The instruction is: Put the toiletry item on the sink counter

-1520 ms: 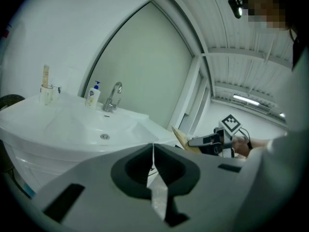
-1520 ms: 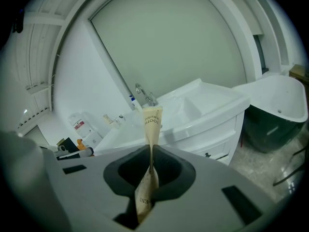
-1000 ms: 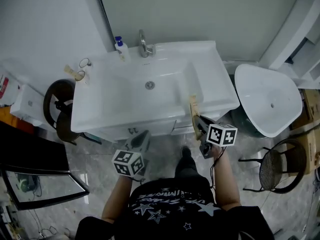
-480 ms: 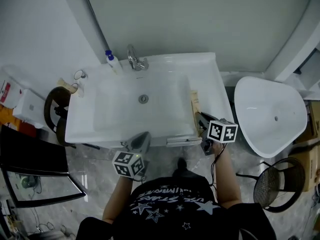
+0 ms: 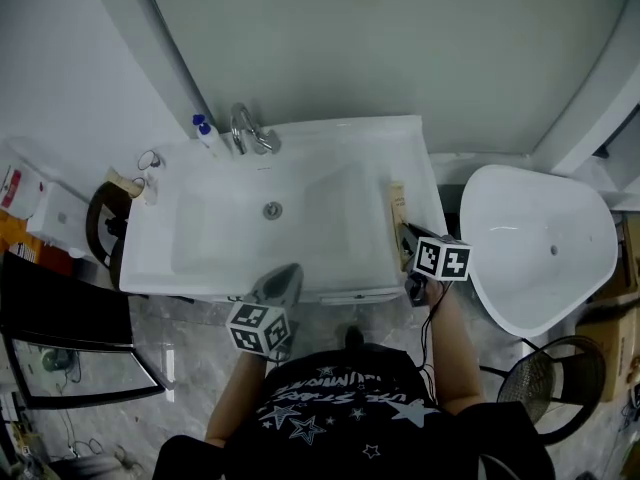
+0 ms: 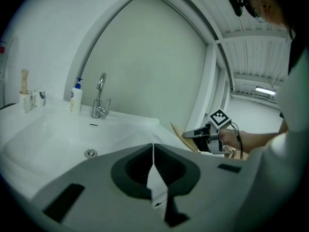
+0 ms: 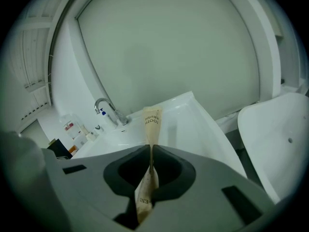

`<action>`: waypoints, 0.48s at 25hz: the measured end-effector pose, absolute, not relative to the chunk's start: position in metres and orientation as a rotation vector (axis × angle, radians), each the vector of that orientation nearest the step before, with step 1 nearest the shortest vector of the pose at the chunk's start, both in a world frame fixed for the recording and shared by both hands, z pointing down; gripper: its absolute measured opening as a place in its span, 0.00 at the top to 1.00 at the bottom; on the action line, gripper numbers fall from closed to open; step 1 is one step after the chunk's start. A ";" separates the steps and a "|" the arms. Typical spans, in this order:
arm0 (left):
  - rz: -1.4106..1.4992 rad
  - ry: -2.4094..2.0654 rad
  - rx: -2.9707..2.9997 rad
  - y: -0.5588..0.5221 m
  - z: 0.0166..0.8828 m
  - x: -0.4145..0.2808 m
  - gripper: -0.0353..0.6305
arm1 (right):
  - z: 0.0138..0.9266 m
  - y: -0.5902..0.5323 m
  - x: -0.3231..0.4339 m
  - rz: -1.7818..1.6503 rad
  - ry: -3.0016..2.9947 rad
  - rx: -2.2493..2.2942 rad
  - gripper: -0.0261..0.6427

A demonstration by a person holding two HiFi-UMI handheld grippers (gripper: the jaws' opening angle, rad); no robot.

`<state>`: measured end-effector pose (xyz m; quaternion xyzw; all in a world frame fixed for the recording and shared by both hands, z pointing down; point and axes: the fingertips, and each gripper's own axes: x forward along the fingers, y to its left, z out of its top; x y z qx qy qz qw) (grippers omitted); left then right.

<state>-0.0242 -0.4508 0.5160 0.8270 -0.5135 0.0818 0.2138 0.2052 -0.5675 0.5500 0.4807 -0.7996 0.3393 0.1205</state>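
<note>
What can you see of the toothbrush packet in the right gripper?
The toothbrush packet is a long, slim tan sleeve, seemingly paper, printed TOOTH BRUSH near its far end. The right gripper is shut on its near part, jaws pinching it edge-on, and it points forward above the right side of the white sink counter. Whether it touches the counter cannot be told.

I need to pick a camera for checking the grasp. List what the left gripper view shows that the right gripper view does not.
Left gripper view only: the left tool, jaws together on nothing; the right tool seen from outside; the sink drain. Right gripper view only: the "TOOTH BRUSH" print on the toothbrush packet pinched between the right tool's jaws; the white tub. Both: the faucet and the sink basin.
</note>
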 end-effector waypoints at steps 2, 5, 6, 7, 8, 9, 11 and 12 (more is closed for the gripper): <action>0.234 -1.435 2.285 -0.455 0.517 -0.018 0.92 | 0.556 -0.575 0.212 0.969 -2.311 1.414 0.91; 0.248 -1.449 2.271 -0.461 0.519 -0.012 0.92 | 0.567 -0.586 0.219 0.951 -2.264 1.427 0.91; 0.250 -1.453 2.267 -0.464 0.520 -0.009 0.92 | 0.571 -0.590 0.222 0.948 -2.245 1.437 0.91; 0.252 -1.456 2.265 -0.466 0.520 -0.007 0.92 | 0.575 -0.594 0.225 0.947 -2.227 1.448 0.91; 0.255 -1.460 2.262 -0.469 0.521 -0.006 0.92 | 0.579 -0.597 0.227 0.948 -2.212 1.456 0.91; 0.260 -1.464 2.260 -0.471 0.522 -0.004 0.92 | 0.582 -0.600 0.228 0.951 -2.201 1.459 0.91; 0.271 -1.468 2.254 -0.475 0.523 -0.003 0.92 | 0.589 -0.606 0.228 0.961 -2.184 1.456 0.91; 0.274 -1.470 2.251 -0.478 0.524 -0.002 0.92 | 0.592 -0.608 0.227 0.964 -2.175 1.453 0.91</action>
